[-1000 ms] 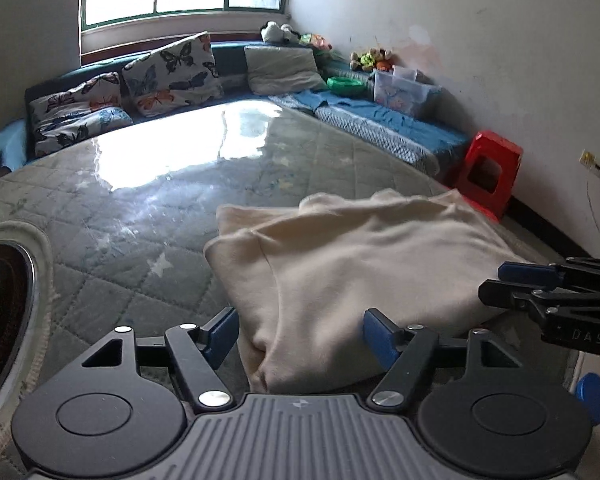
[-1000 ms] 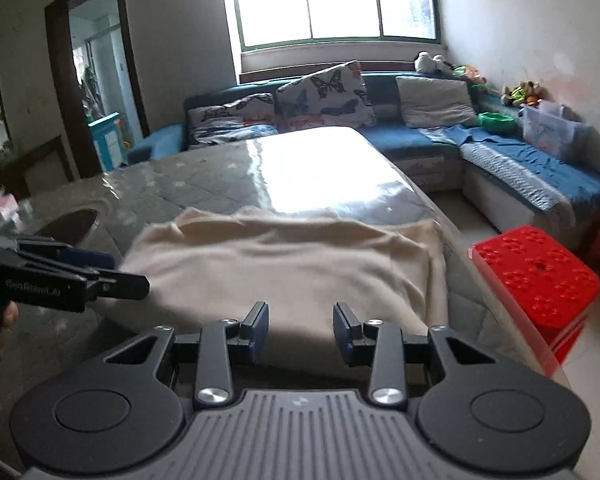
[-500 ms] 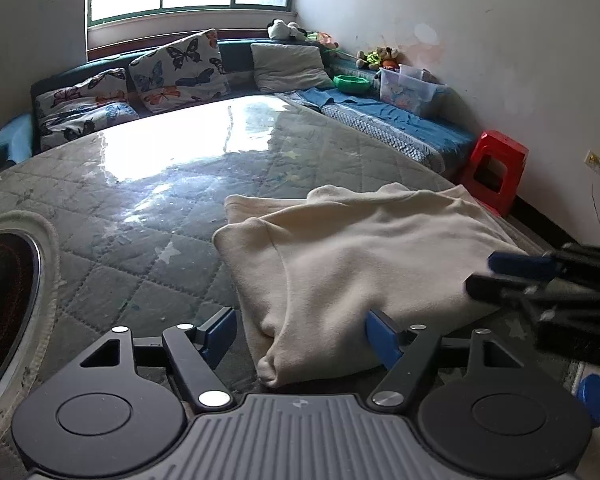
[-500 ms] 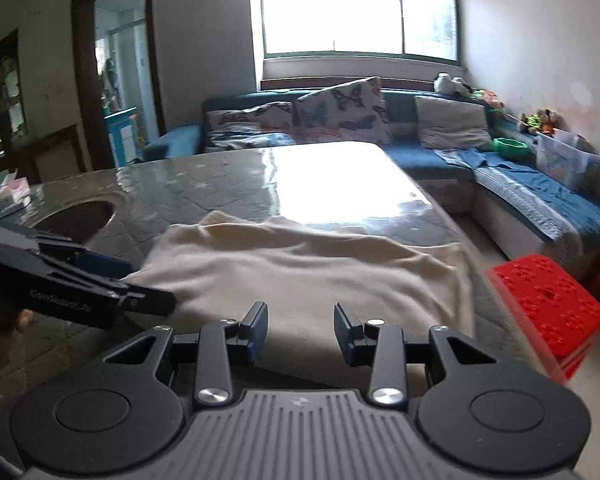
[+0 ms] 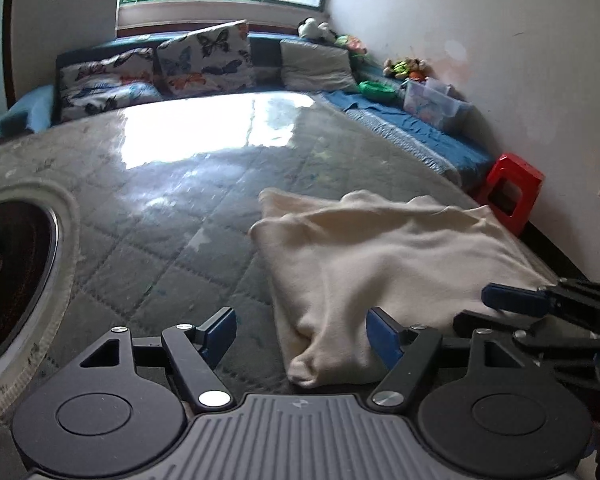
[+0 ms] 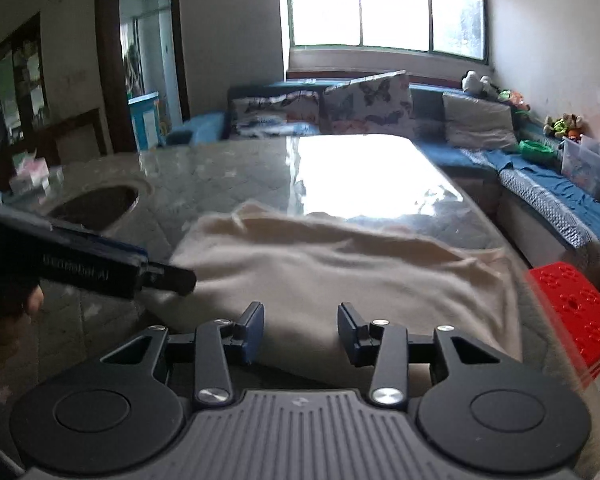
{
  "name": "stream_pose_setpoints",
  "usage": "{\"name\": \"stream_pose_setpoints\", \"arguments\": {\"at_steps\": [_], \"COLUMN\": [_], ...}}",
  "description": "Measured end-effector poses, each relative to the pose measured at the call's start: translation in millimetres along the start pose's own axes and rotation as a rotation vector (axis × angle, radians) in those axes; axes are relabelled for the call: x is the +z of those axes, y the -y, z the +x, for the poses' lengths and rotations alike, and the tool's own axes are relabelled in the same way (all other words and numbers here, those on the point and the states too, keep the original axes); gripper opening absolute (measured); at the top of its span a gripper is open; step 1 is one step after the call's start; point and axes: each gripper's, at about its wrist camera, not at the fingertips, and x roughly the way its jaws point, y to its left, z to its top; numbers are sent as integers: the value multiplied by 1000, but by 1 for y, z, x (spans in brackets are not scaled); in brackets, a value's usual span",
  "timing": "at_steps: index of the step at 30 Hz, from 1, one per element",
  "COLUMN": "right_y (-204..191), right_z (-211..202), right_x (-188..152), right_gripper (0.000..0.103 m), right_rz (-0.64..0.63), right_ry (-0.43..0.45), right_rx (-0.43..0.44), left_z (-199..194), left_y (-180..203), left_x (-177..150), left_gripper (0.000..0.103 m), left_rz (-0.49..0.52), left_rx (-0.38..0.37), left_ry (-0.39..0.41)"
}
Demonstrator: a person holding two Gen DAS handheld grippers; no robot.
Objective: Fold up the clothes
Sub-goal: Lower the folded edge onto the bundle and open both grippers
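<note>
A cream garment (image 5: 384,268) lies folded on the quilted grey table (image 5: 172,216), near its front right corner. My left gripper (image 5: 302,330) is open, its fingers either side of the garment's near left corner. My right gripper (image 6: 300,326) is open just above the garment's (image 6: 340,272) near edge. The right gripper shows at the right of the left wrist view (image 5: 540,312), and the left gripper at the left of the right wrist view (image 6: 100,264).
A round dark opening (image 5: 8,280) with a pale rim sits in the table at the left. A red stool (image 5: 510,192) stands by the table's right side. A blue sofa (image 5: 260,64) with cushions runs along the far and right walls.
Both grippers have drawn back and tilted up slightly from the garment. The garment lies where it was.
</note>
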Motion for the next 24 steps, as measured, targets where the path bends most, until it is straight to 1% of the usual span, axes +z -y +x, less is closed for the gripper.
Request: {"name": "stream_pose_setpoints", "arguments": {"at_steps": [2,7,12,21,24], "right_y": [-2,0,1,5,5], "right_z": [4,-1,2,1,3], "right_x": [-2,5,4,13,13], "right_gripper": [42,42,43,55,62], "right_rz": [-6,-2,-8,1,7], "right_ry": [-17,-7,-32,-46,-48], "right_rx": [4,8,10,1,-3], "left_z": [1,3,-1,-8,-10], "left_y": [-2,-5,-7,-8,-9], "left_x": [-1,0,1,-2,-3], "left_gripper": [77,79,85,98,102], "left_rz": [3,-9,-18,-11,-12], "left_rx": [9,11,25,52,59], "left_ry": [0,-10,-20,-30,-33]}}
